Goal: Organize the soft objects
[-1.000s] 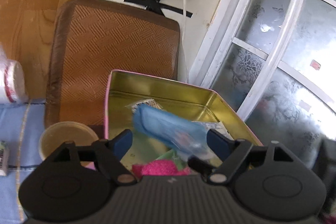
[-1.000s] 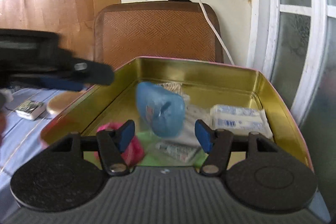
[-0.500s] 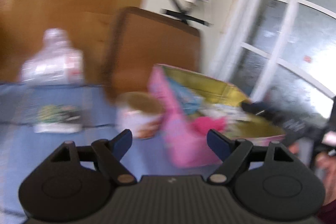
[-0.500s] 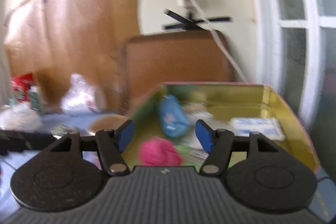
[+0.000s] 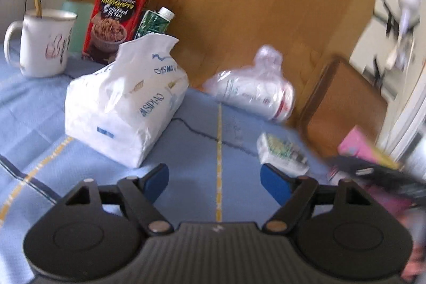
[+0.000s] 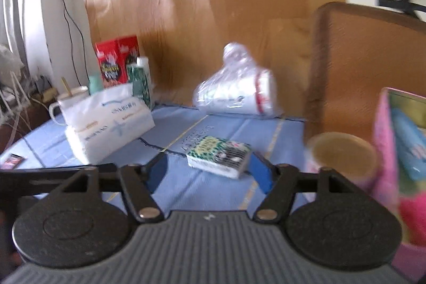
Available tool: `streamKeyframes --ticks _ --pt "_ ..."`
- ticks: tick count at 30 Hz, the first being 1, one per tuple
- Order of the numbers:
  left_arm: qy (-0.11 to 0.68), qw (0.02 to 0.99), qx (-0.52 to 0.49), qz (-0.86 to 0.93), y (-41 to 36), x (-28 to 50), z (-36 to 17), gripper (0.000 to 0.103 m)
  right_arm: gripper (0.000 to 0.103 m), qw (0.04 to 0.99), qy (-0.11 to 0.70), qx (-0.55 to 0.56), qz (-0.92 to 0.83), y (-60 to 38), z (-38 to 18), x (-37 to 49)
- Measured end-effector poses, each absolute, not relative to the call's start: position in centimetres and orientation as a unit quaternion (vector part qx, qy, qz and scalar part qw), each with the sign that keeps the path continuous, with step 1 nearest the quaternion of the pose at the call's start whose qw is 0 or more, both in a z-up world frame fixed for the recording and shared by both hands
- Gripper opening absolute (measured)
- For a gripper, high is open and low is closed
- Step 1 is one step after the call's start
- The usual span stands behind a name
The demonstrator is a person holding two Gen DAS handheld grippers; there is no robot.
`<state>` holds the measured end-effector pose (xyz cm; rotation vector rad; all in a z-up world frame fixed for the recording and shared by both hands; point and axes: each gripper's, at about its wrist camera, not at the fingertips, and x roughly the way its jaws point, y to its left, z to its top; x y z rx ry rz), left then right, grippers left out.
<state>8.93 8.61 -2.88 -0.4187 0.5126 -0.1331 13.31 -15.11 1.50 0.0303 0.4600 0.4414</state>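
Both grippers, left [image 5: 214, 177] and right [image 6: 208, 170], hang spread and empty over the blue cloth [image 5: 194, 148]; the left's jaws have just been closing a little, the right's opening. The small printed pack [image 6: 218, 156], probably tissues though blurred, lies flat just beyond the right gripper, left of the pink tin [image 6: 383, 151]. A hurried pinch could crush it or skid it into the nearby cup [image 6: 343, 155].

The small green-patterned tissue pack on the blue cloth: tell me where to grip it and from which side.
Probably grip the small tissue pack across its short width, coming from above: it lies flat with bare cloth around it. The right gripper is open and nearest.
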Motion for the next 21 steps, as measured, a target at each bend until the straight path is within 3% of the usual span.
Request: streamKeyframes --ticks 1,5,10,16,18,21 --pt "0.251 0.943 -0.211 -0.063 8.8 9.0 -2.9 0.078 0.085 0.949 0.227 0.001 0.218 -14.2 1.1 14.4" --pt "0.249 0.940 -0.221 -0.071 8.7 9.2 -2.8 0.078 0.091 0.947 0.245 -0.045 0.203 -11.9 -0.2 18.9" --pt "0.252 0.938 -0.224 -0.075 8.8 9.2 -3.0 0.078 0.091 0.930 0.305 -0.077 0.191 -10.7 -2.5 23.7" --pt "0.257 0.936 -0.229 -0.076 8.9 9.3 -3.2 0.078 0.028 0.930 0.307 -0.034 0.201 -11.8 -2.4 22.4" --pt "0.256 0.936 -0.229 -0.075 8.9 9.3 -3.2 0.079 0.021 0.931 0.302 -0.040 0.199 -12.0 -2.4 21.2" --pt "0.258 0.935 -0.230 -0.073 9.0 9.3 -3.2 0.079 0.020 0.934 0.287 -0.076 0.198 -11.5 -2.5 19.1"
